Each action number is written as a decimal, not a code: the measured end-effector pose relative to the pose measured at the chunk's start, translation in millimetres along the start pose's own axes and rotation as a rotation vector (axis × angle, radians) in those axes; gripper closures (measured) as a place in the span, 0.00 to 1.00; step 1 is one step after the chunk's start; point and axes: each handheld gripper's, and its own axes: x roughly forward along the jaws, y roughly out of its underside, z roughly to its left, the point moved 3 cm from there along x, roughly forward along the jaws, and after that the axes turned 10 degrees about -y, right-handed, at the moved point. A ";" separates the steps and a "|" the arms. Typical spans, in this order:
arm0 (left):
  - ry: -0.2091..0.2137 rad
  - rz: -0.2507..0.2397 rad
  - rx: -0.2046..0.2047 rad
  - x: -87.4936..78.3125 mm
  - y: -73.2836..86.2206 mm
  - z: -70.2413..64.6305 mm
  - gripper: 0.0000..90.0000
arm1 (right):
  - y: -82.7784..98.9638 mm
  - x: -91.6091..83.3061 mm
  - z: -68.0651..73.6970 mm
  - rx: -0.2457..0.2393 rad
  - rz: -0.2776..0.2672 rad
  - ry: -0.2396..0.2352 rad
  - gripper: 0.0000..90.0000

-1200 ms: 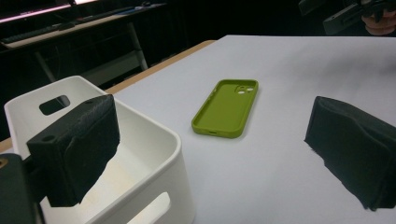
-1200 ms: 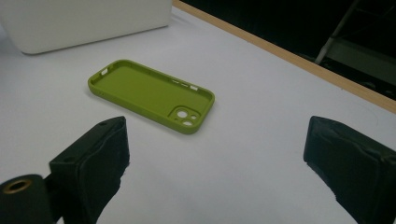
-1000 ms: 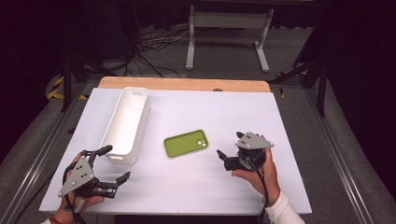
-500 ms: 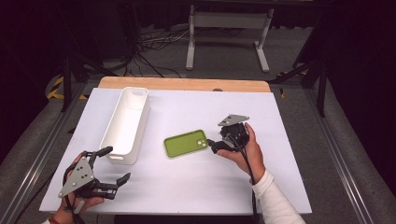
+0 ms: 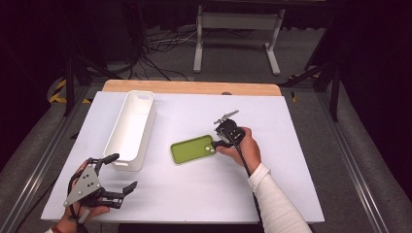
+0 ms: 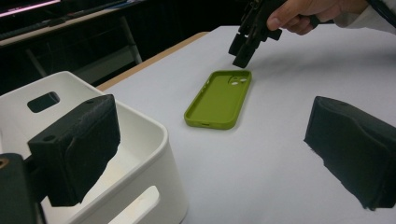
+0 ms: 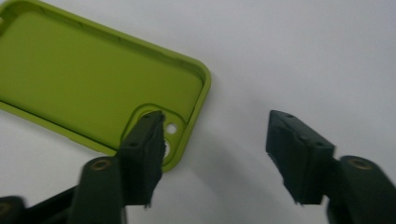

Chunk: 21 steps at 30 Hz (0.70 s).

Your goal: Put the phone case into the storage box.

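Counts: one olive-green soft phone case [image 5: 193, 149], lying flat with its hollow side up; one long white plastic bin [image 5: 131, 128] with cut-out handles; two black two-jaw grippers; one white table [image 5: 184, 204] with a pale wooden strip [image 5: 192, 87] along its far edge.
Phone case: about mid-table, to the right of the white bin and apart from it, its camera-cutout end towards the right gripper.
Right gripper [image 5: 216, 141]: at the case's cutout end, released, nothing gripped. In the right gripper view [image 7: 212, 161] one jaw hangs over the cutout corner and the other over bare table beside it; whether the first touches the case cannot be told.
Left gripper [image 5: 119, 174]: near the table's front left corner, just in front of the bin's near end, jaws spread wide and empty.
Change: the right gripper has come in from the right of the case to its end, and its jaws have just been closing, with the case's corner edge between them. The left gripper, bin and case lie as before.
Edges and room: bare table lies in front of the case, behind it up to the wooden strip, and to its right; the bin closes off its left side.
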 end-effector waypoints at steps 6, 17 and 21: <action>0.003 0.013 -0.001 2.4 1.0 -3.7 0.06 | -1.4 14.8 -2.9 0.041 0.036 -0.006 0.54; 0.009 0.030 -0.001 2.6 2.2 -4.3 0.06 | -3.6 18.1 0.0 0.093 0.010 -0.073 0.88; 0.010 0.034 -0.002 2.4 2.2 -4.4 0.06 | -4.0 18.9 2.6 0.102 0.005 -0.056 0.90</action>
